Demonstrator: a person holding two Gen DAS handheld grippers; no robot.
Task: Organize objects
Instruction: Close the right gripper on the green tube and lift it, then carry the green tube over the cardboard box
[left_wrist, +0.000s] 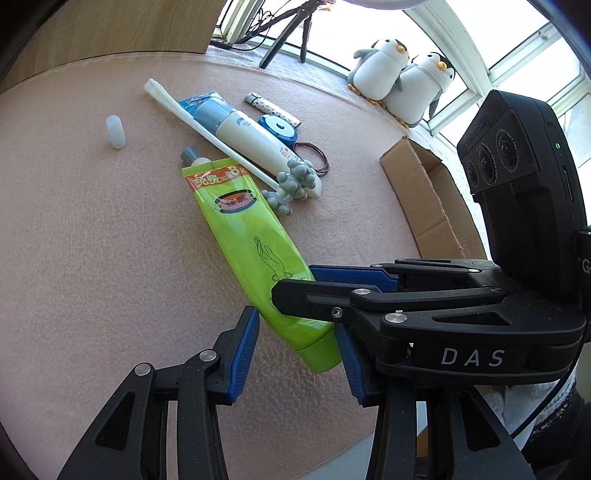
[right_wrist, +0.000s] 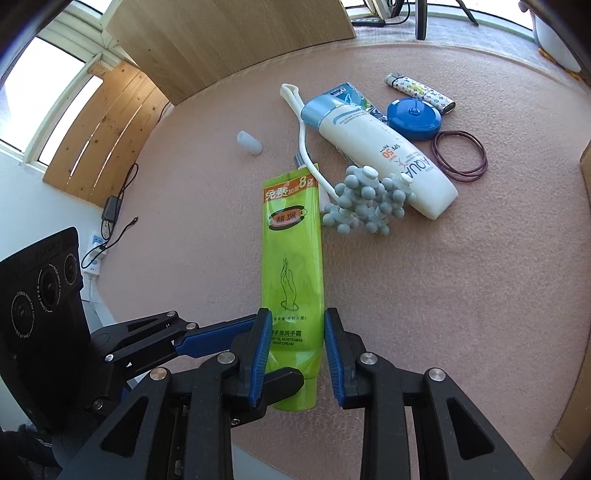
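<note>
A green hand cream tube (right_wrist: 291, 266) lay on a pink mat (right_wrist: 461, 295) beside scattered toiletries. The right gripper (right_wrist: 293, 354) straddled the tube's cap end, pads apparently touching its sides. The left gripper (left_wrist: 301, 343) flanked it, open. Next: lift toward the cardboard box (left_wrist: 428, 199), probably.

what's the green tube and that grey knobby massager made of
Green tube: looks like soft glossy plastic, given the sheen, printed label and flat crimped end. Grey massager: seemingly matte moulded plastic or rubber; its balls show dull, even highlights.
</note>
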